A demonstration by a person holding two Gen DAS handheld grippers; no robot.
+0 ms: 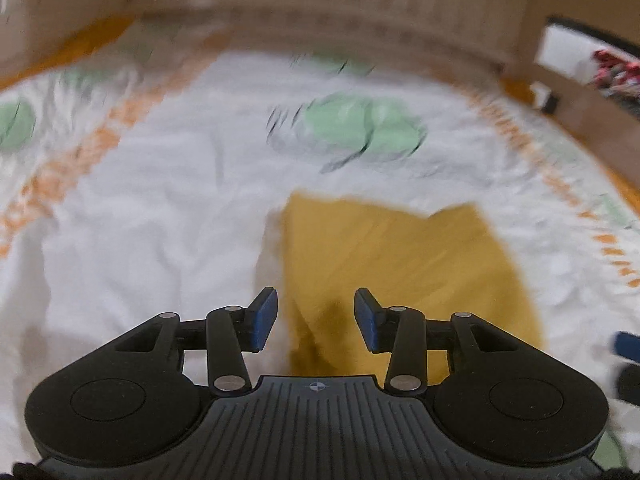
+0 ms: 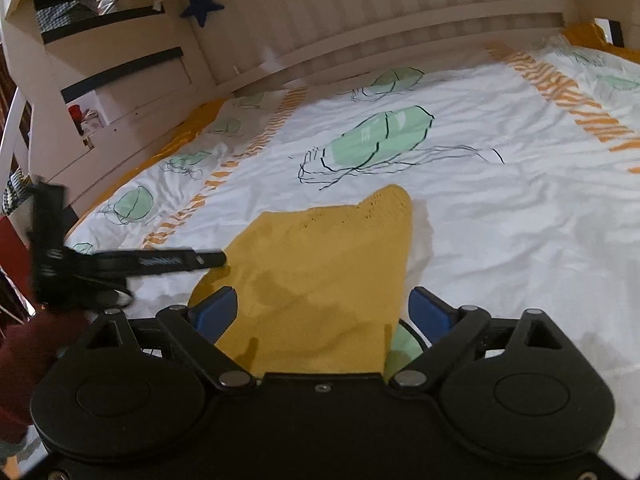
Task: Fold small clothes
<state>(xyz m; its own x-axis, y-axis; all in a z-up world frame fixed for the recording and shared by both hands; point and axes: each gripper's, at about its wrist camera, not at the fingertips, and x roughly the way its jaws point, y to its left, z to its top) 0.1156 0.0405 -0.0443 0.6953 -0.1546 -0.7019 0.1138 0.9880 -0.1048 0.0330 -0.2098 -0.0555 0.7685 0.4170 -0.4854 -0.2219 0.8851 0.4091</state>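
A small mustard-yellow knitted garment (image 1: 400,264) lies flat on the white printed bedspread (image 1: 160,220). My left gripper (image 1: 316,318) is open above the garment's near left edge, its blue pads apart and empty. The left wrist view is motion-blurred. In the right wrist view the same garment (image 2: 320,280) lies between the open jaws of my right gripper (image 2: 324,314), which holds nothing. The left gripper (image 2: 120,264) shows as a black bar at the left, its tip at the garment's left edge.
The bedspread (image 2: 500,208) has green shapes and orange striped bands. A white slatted bed frame (image 2: 360,20) curves along the far side. A blue star (image 2: 202,6) hangs from shelving at the left. A dark red sleeve (image 2: 28,356) shows low left.
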